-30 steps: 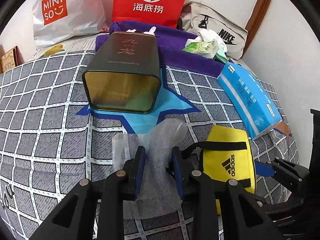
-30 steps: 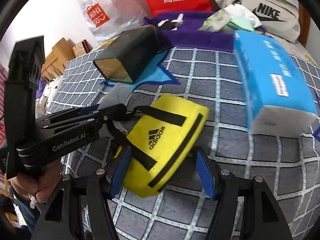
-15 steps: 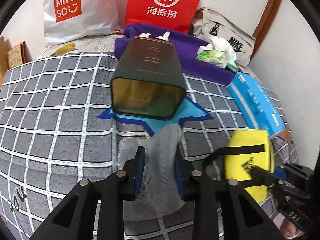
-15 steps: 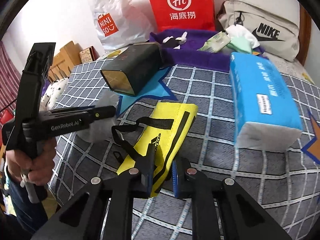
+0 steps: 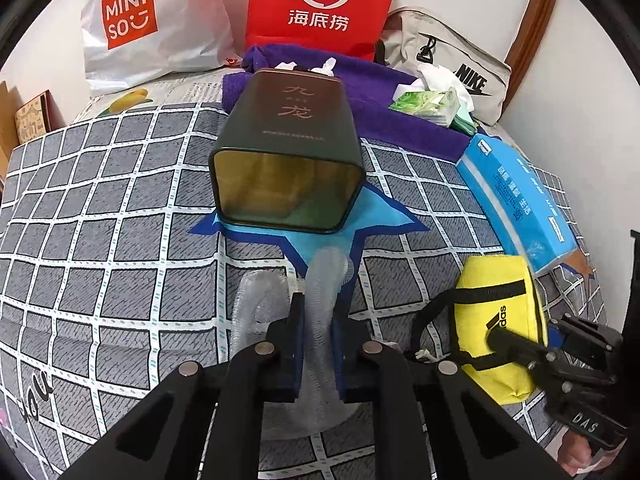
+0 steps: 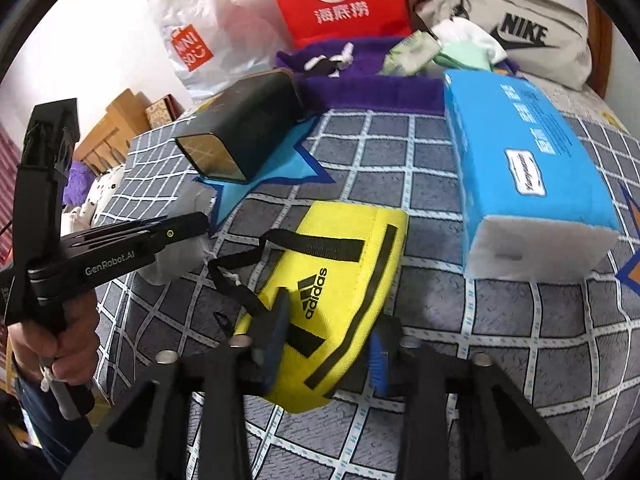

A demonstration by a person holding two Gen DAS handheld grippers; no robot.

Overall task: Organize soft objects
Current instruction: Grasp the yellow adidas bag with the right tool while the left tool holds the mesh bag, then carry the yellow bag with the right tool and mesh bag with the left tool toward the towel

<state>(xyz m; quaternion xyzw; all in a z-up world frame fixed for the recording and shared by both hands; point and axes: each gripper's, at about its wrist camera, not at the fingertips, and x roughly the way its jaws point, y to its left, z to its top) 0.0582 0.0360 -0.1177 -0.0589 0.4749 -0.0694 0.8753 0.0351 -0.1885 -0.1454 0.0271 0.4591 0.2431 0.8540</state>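
My left gripper (image 5: 318,344) is shut on a translucent white foam mesh sleeve (image 5: 326,280), pinching its middle on the checked bedcover. A dark green open tin (image 5: 288,156) lies on its side just beyond, mouth facing me. My right gripper (image 6: 326,340) is open around the near end of a yellow Adidas pouch (image 6: 340,280) with black straps; its fingers stand at either side of the pouch. The pouch also shows in the left wrist view (image 5: 496,320). The left gripper (image 6: 196,226) and the tin (image 6: 244,132) show in the right wrist view.
A blue tissue pack (image 6: 528,168) lies right of the pouch. A purple towel (image 5: 392,108) holding small packets lies behind the tin. A red bag (image 5: 320,4), a white Miniso bag (image 5: 148,24) and a grey Nike bag (image 5: 448,64) stand at the wall.
My left gripper has closed tighter on the mesh sleeve. My right gripper, shut on the pouch half a second ago, now stands open around it.
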